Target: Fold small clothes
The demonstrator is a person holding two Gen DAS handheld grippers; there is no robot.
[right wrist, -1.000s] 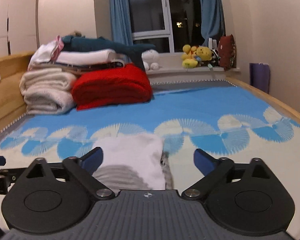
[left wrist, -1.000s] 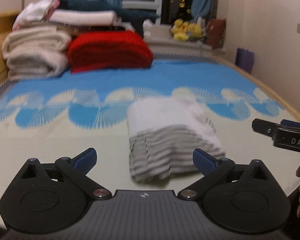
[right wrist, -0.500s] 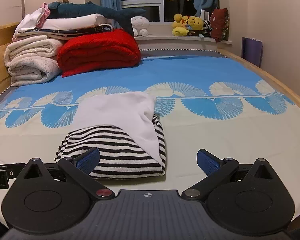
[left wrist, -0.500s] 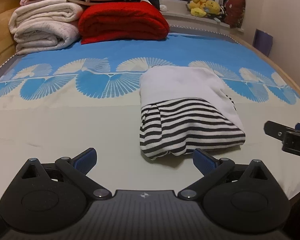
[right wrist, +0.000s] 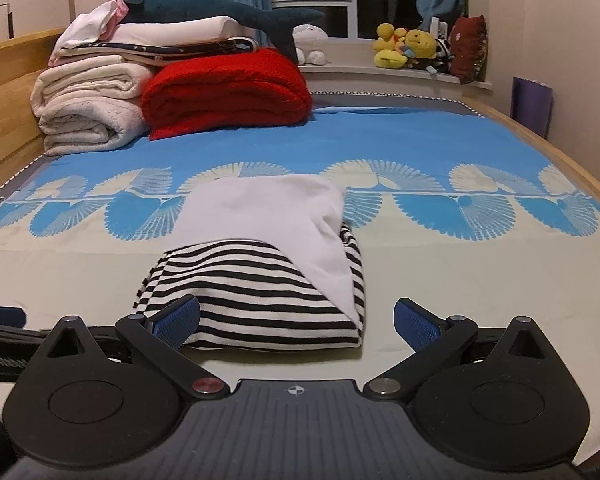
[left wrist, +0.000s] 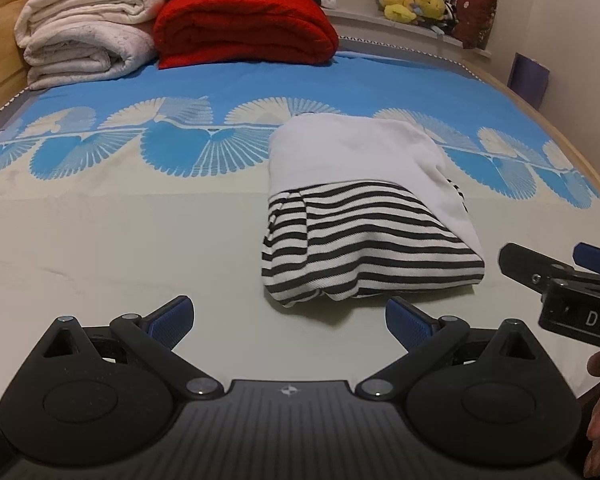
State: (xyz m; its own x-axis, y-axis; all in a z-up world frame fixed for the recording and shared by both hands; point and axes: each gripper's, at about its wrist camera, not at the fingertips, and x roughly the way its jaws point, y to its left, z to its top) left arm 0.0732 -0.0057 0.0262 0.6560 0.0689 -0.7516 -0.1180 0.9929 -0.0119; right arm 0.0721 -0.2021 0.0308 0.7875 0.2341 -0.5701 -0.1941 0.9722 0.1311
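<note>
A small folded garment, white on its far part and black-and-white striped on its near part, lies on the bed sheet. It also shows in the right wrist view. My left gripper is open and empty, just in front of the garment's near left corner. My right gripper is open and empty, close in front of the garment's near edge. The right gripper also shows at the right edge of the left wrist view.
Folded white blankets and a red blanket are stacked at the head of the bed, with a plush shark on top. Plush toys sit on the windowsill. The bed's wooden edge runs along the right.
Both grippers have dropped lower and moved closer to the garment. The garment lies still, and both grippers stay open.
</note>
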